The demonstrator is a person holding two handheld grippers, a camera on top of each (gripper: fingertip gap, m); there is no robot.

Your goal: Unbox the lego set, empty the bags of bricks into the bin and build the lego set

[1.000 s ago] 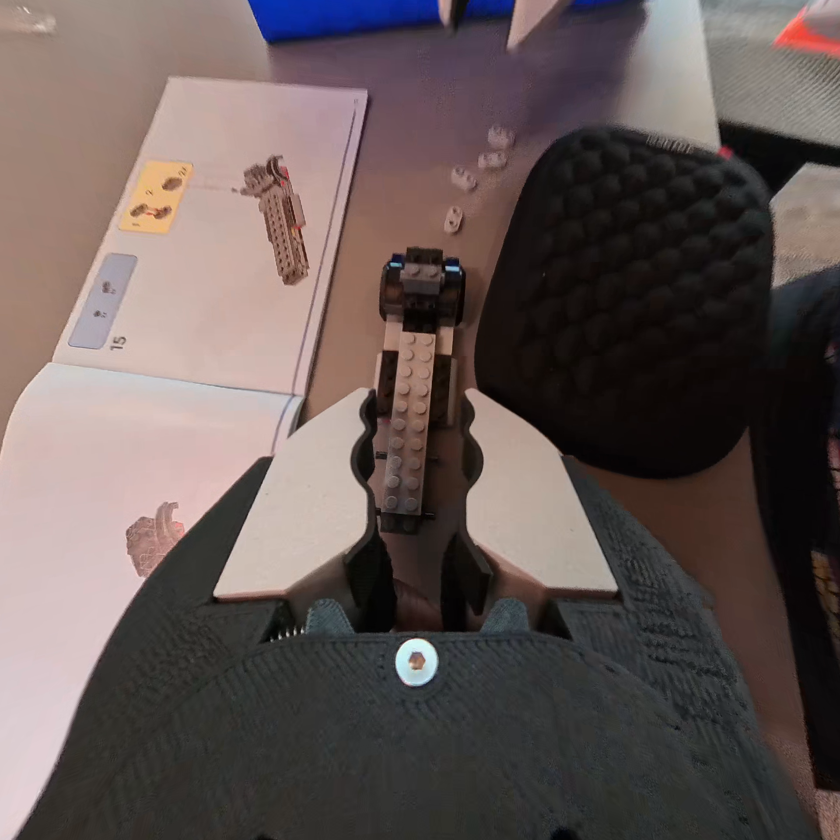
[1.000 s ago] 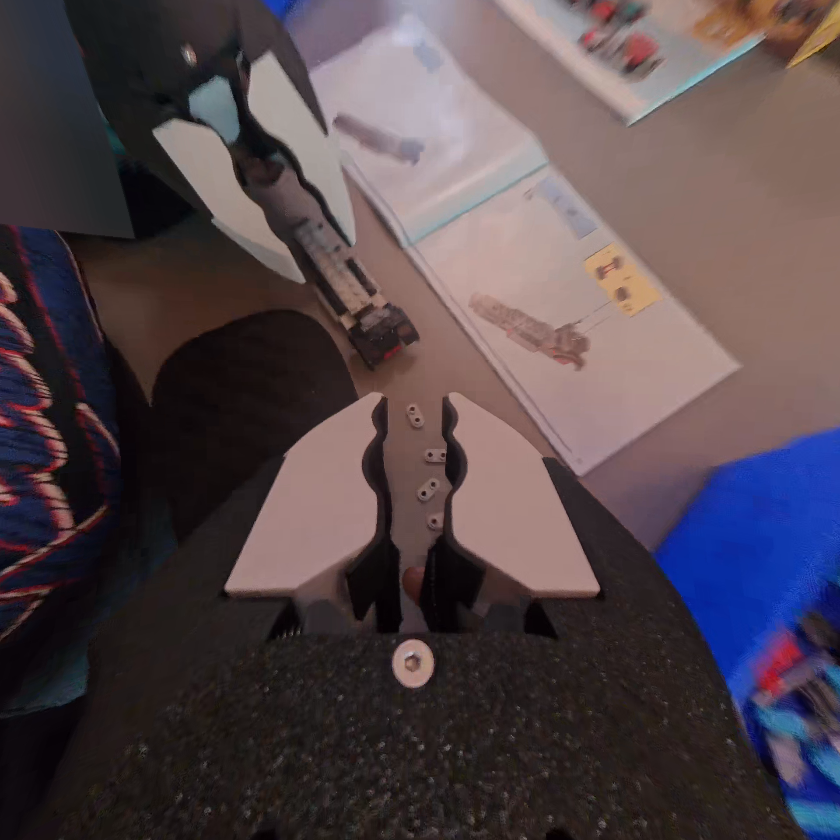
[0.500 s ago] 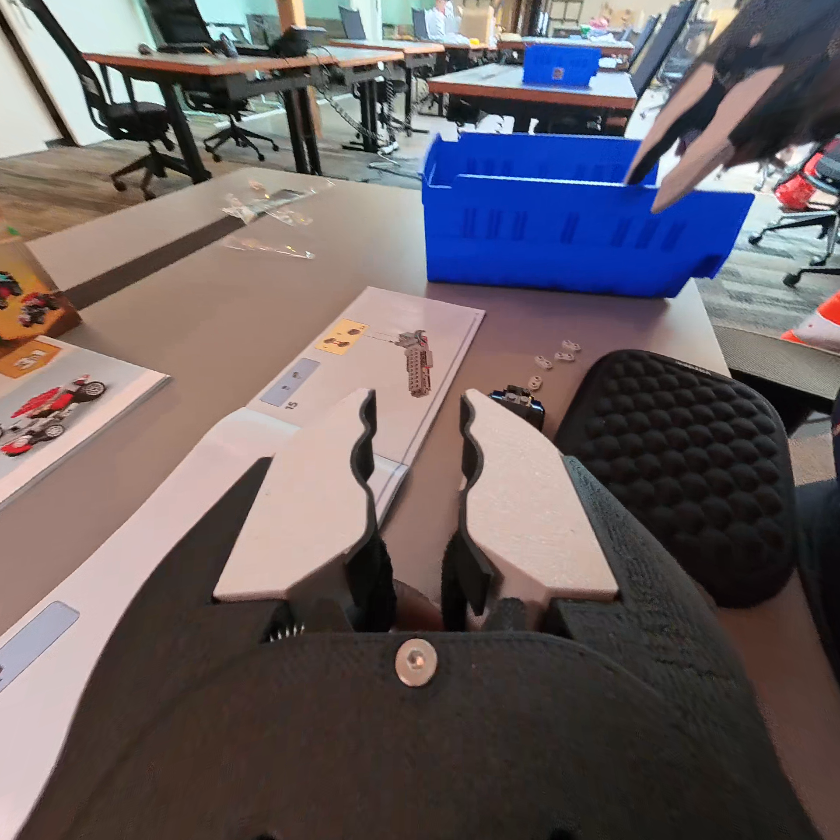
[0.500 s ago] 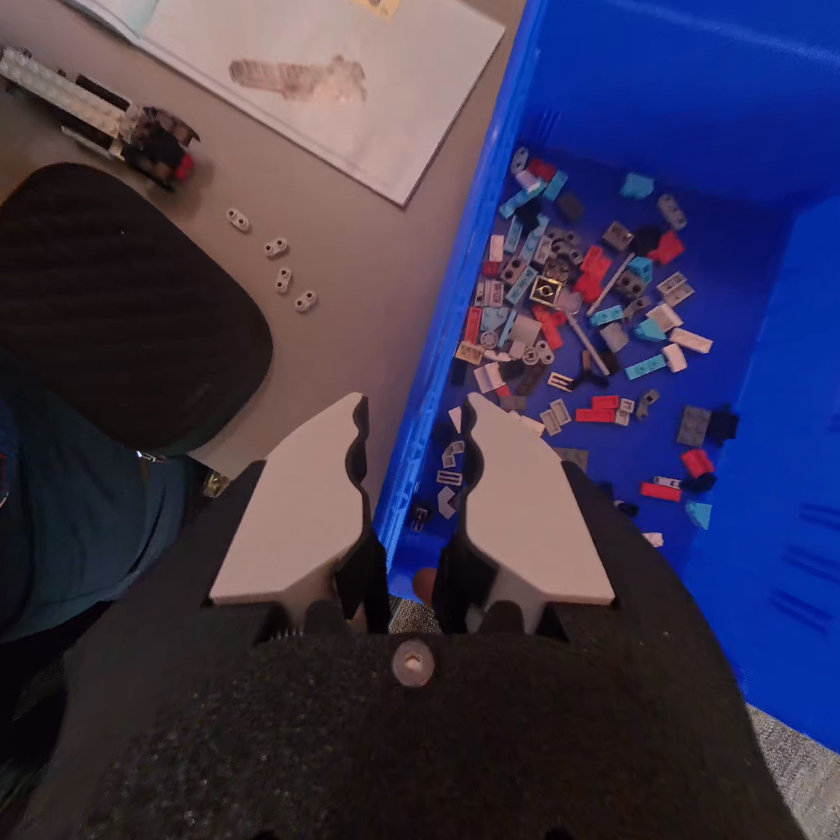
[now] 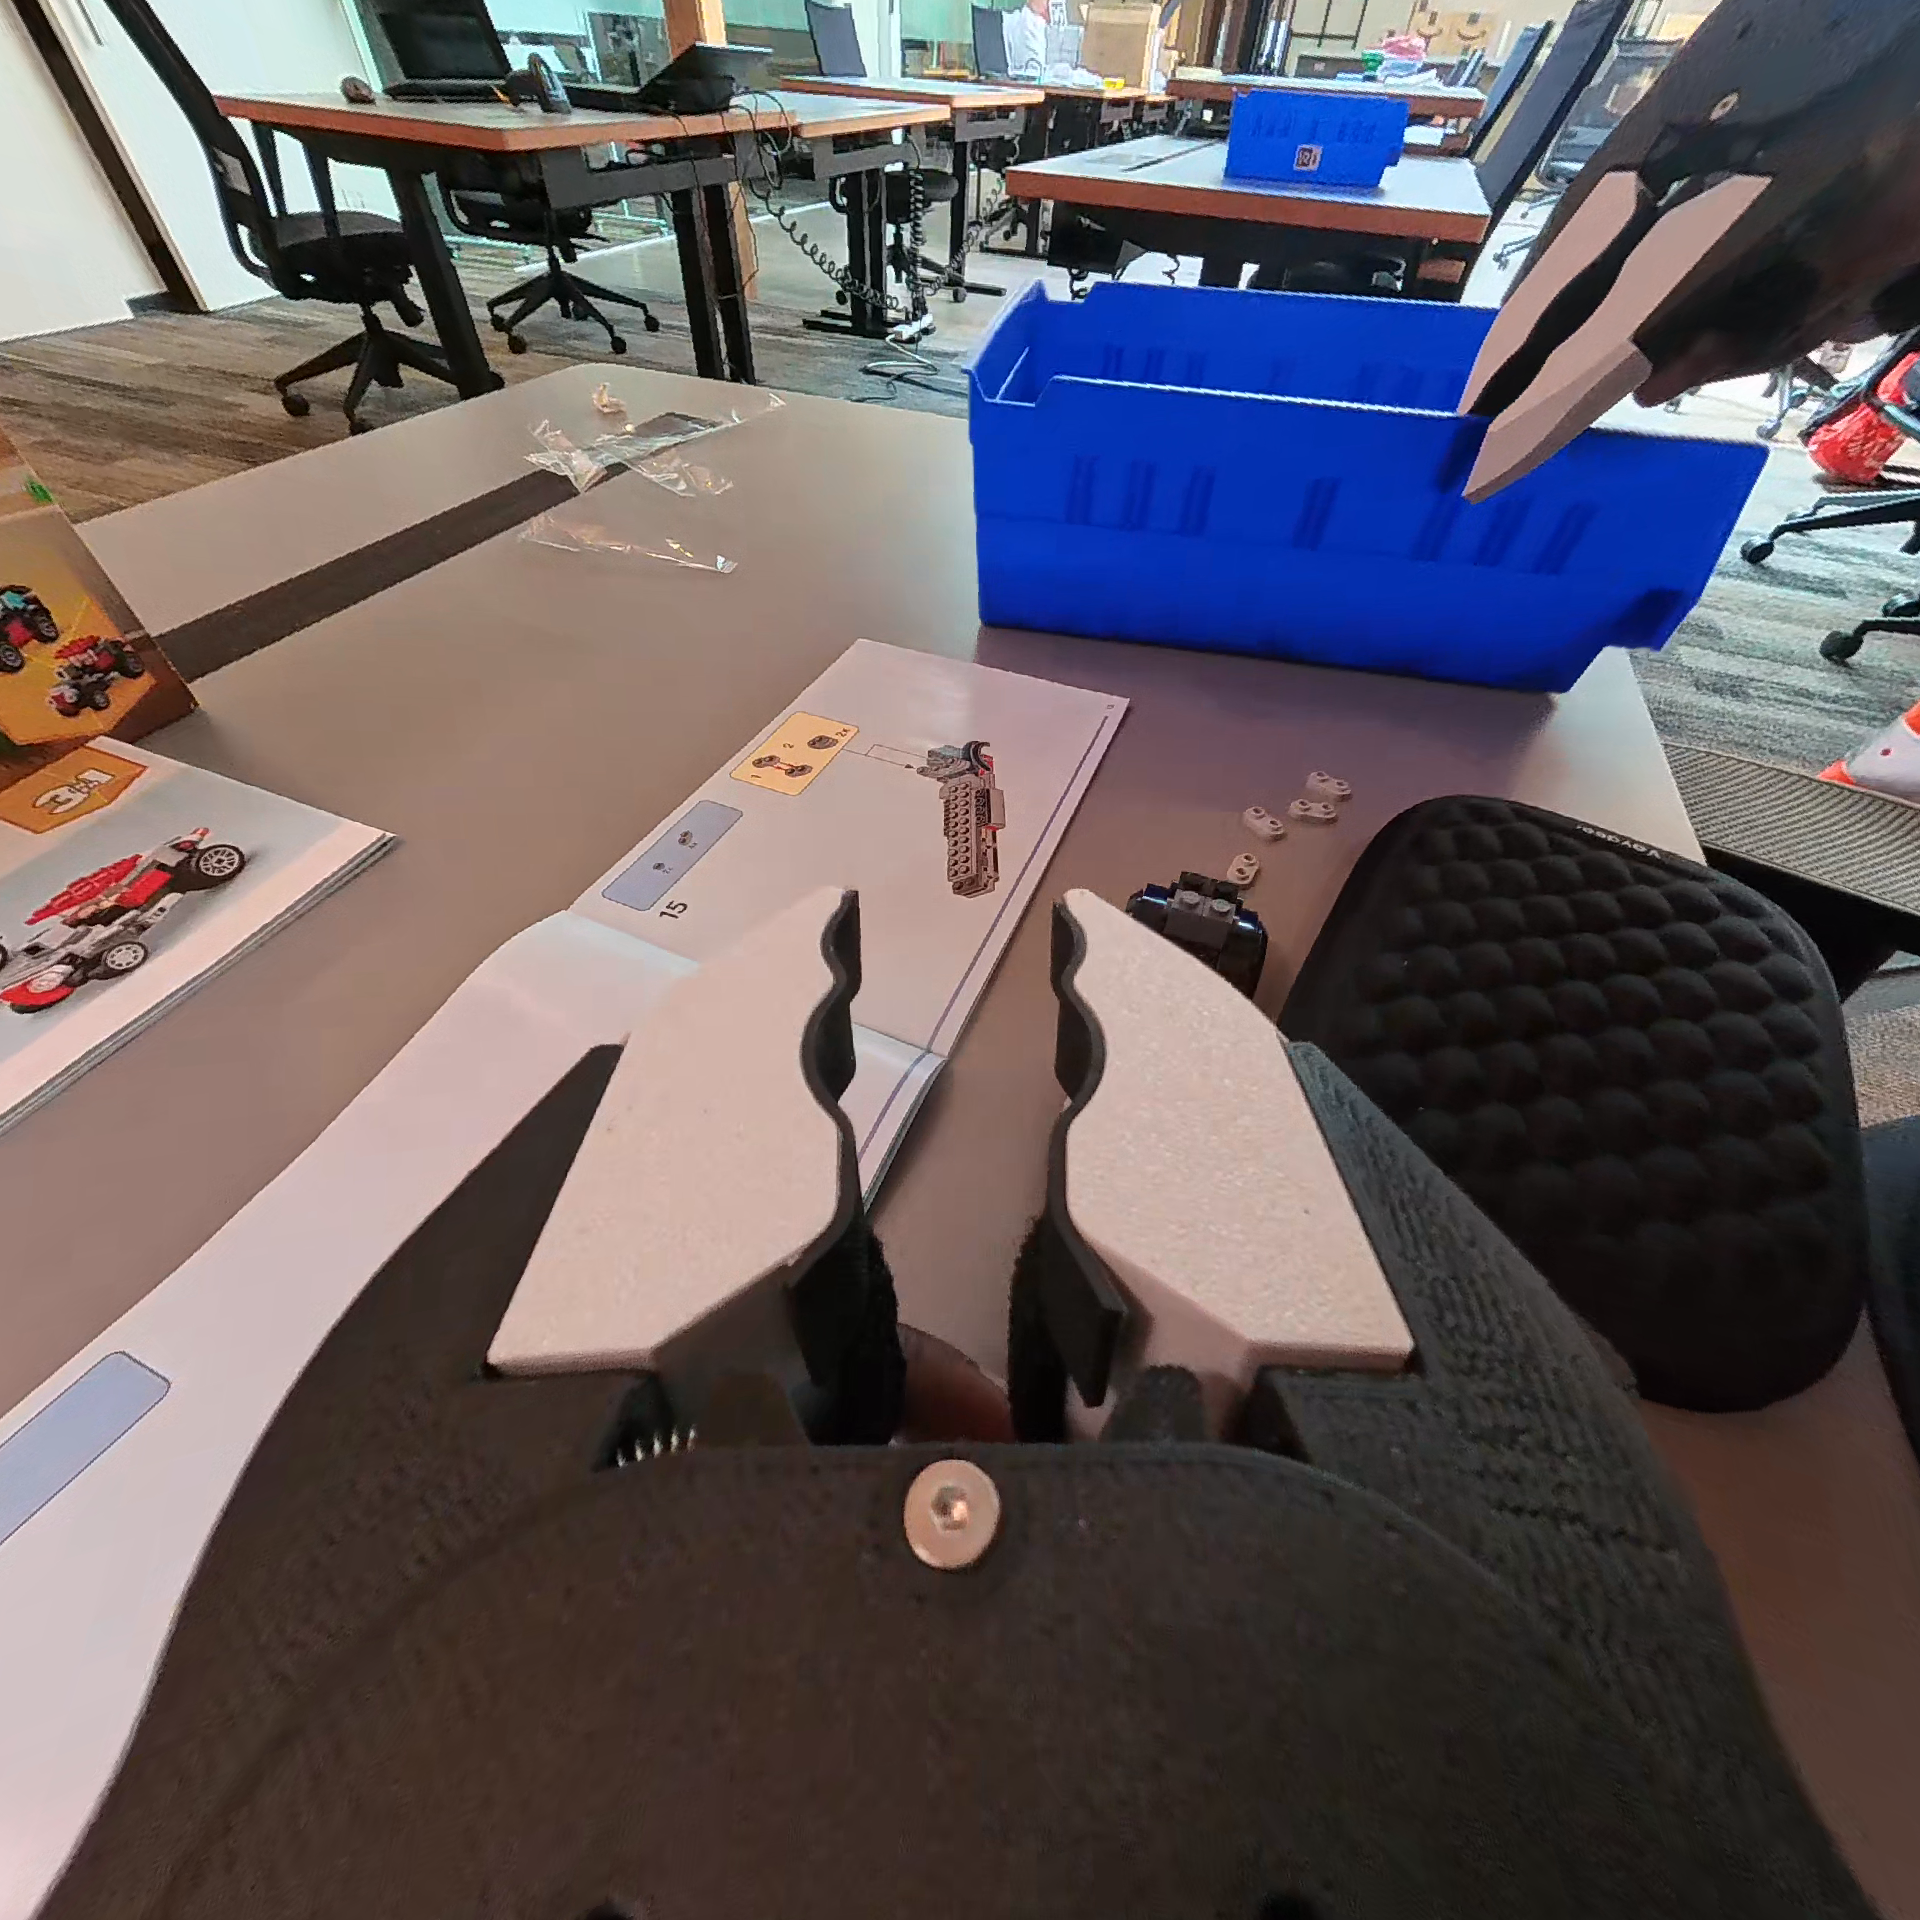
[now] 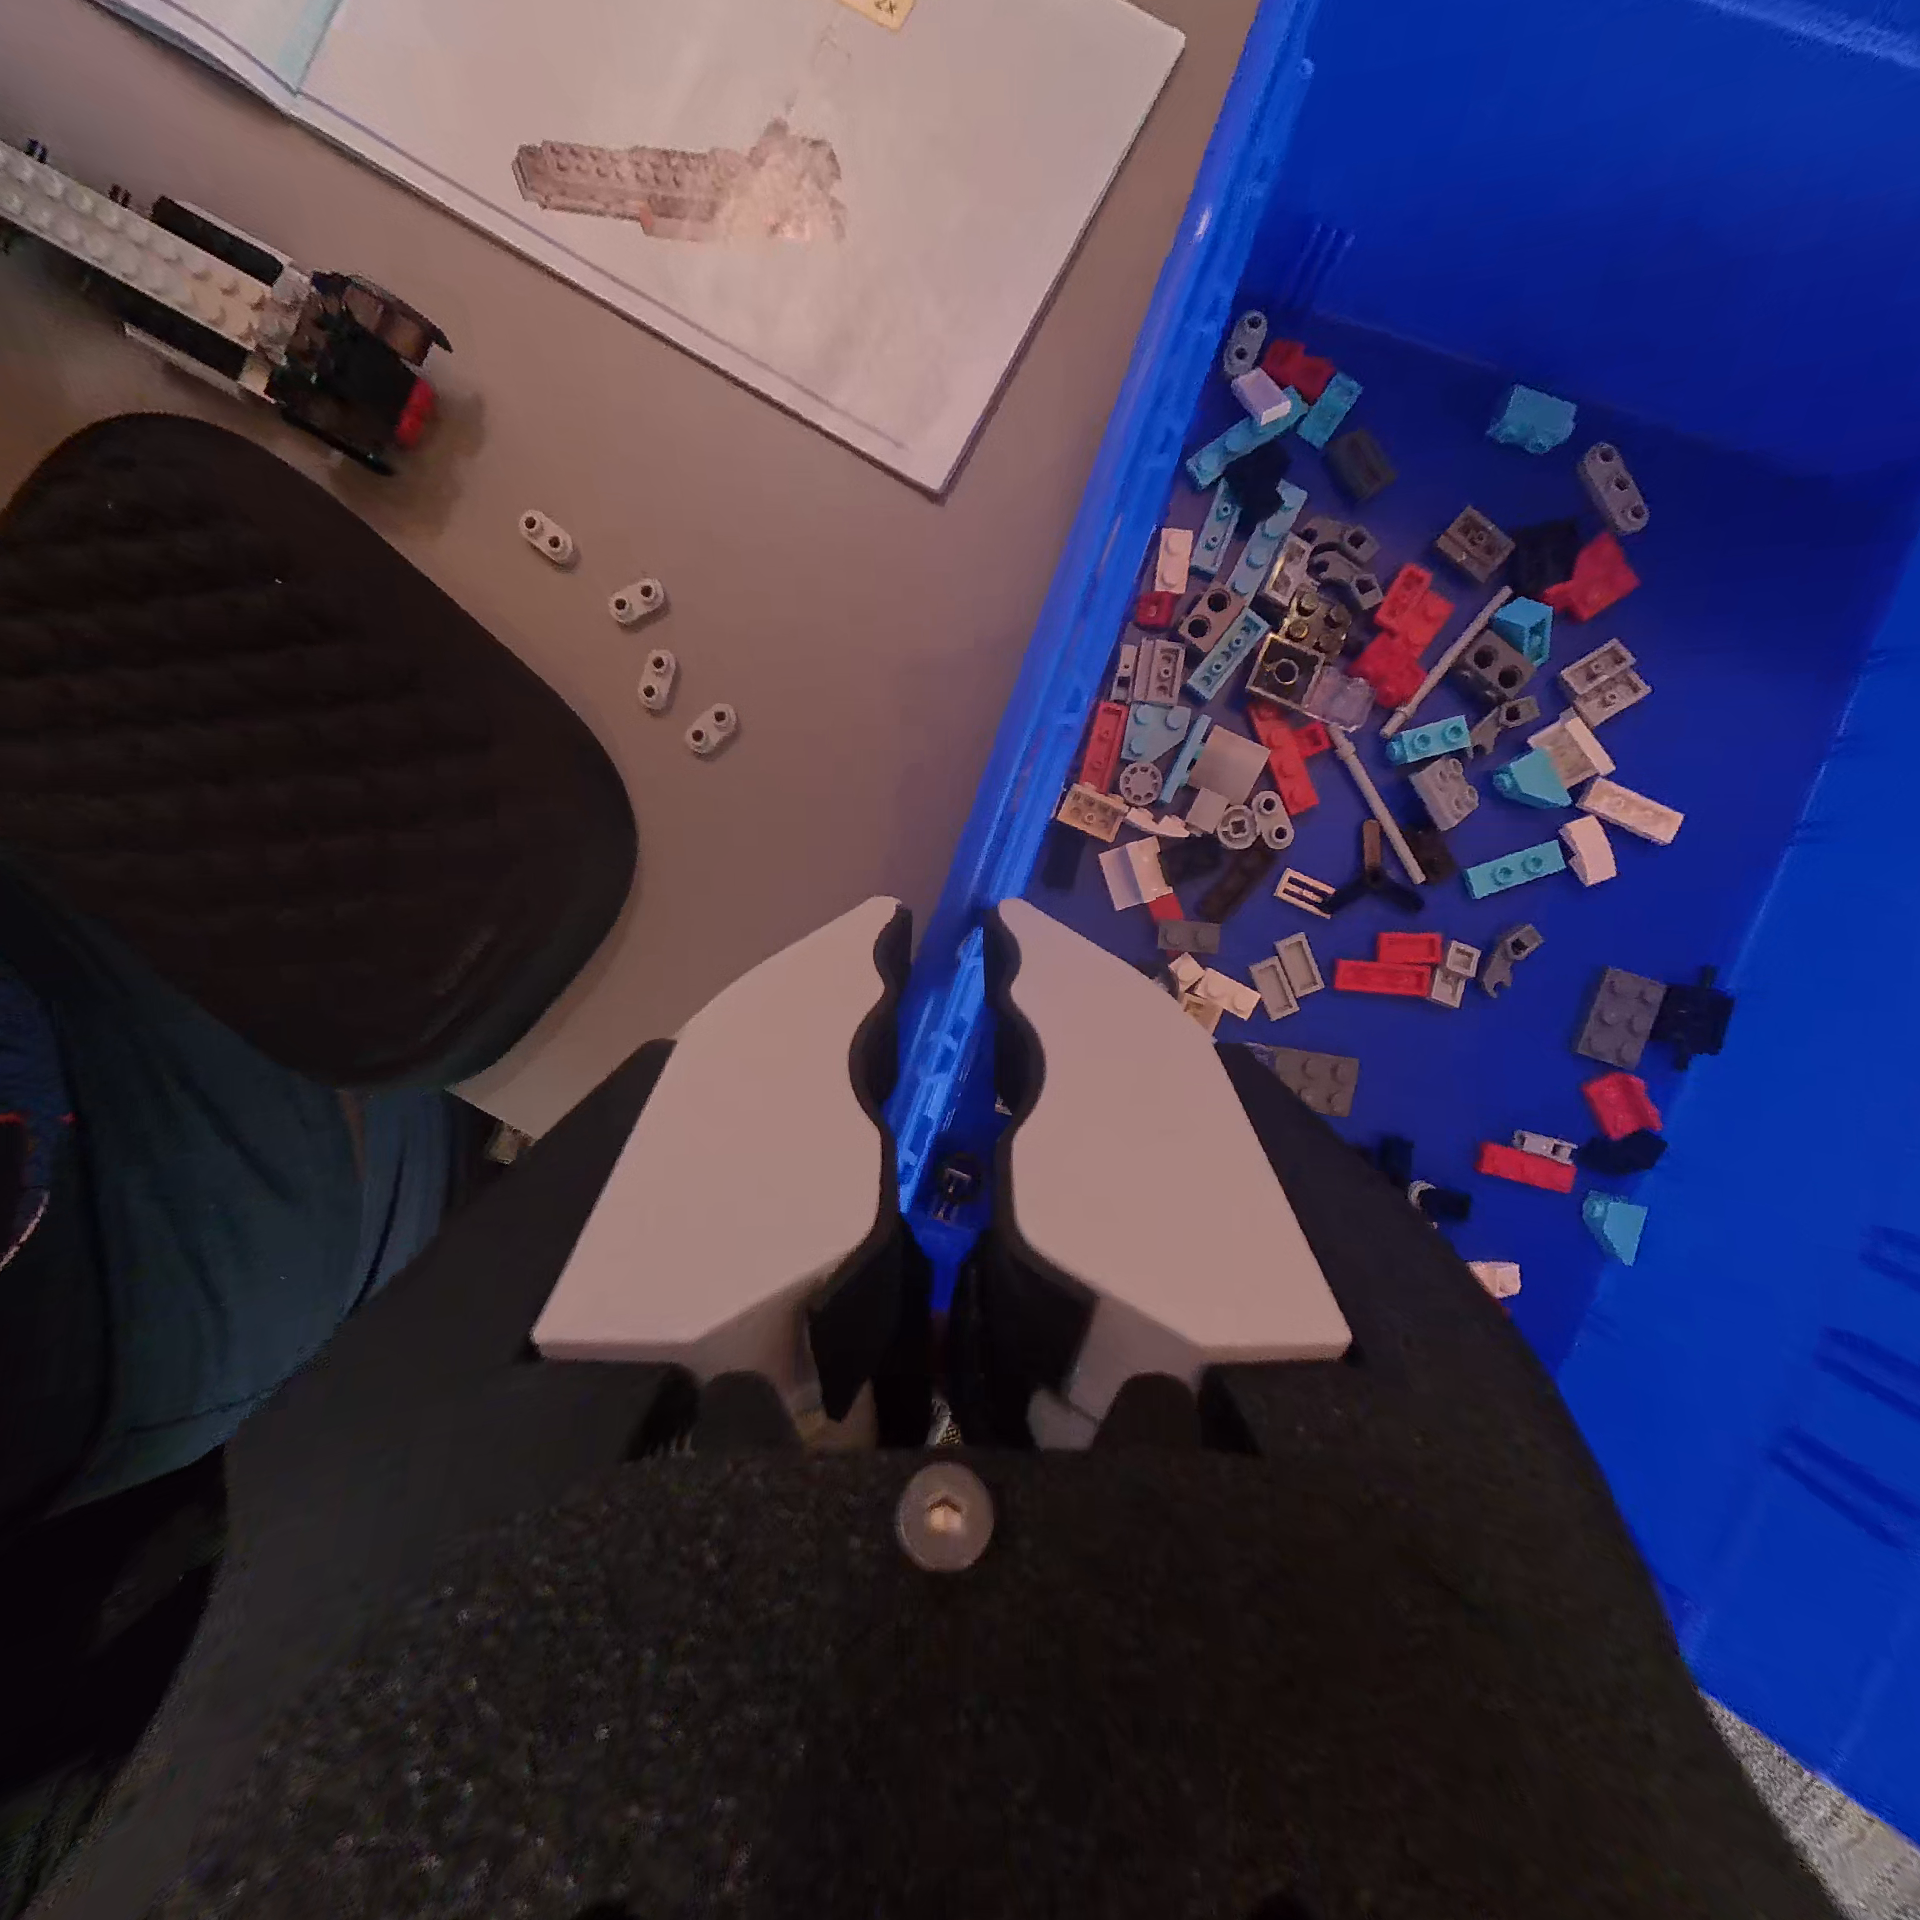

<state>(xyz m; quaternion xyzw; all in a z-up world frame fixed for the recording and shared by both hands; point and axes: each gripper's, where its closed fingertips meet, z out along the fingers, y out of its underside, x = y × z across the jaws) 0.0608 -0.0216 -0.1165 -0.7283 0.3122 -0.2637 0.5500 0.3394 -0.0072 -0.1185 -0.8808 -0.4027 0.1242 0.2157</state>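
My left gripper point(image 5: 954, 914) is open and empty, held low over the table near the open manual point(image 5: 883, 810). The partly built grey and black model point(image 5: 1195, 920) lies on the table just beyond my right finger, partly hidden by it; it also shows in the right wrist view point(image 6: 239, 301). My right gripper point(image 6: 940, 914) hovers over the near wall of the blue bin point(image 6: 1714, 1247), its jaws a narrow gap apart with nothing between them. Several loose bricks point(image 6: 1351, 727) lie in the bin. The right gripper also shows in the left wrist view point(image 5: 1538, 343) above the bin point(image 5: 1299, 540).
Several small grey plates point(image 6: 644, 623) lie in a row between the model and the bin. A black padded rest point(image 5: 1579, 1081) sits at the table's right edge. A second booklet point(image 5: 125, 904), the set's box point(image 5: 52, 644) and empty clear bags point(image 5: 623, 457) lie to the left and far side. Some 30 cm of space lies between my two pairs of fingers.
My left gripper let go of the model and tilted up and back. My right gripper swung from above the grey plates to above the bin, and its jaws have narrowed.
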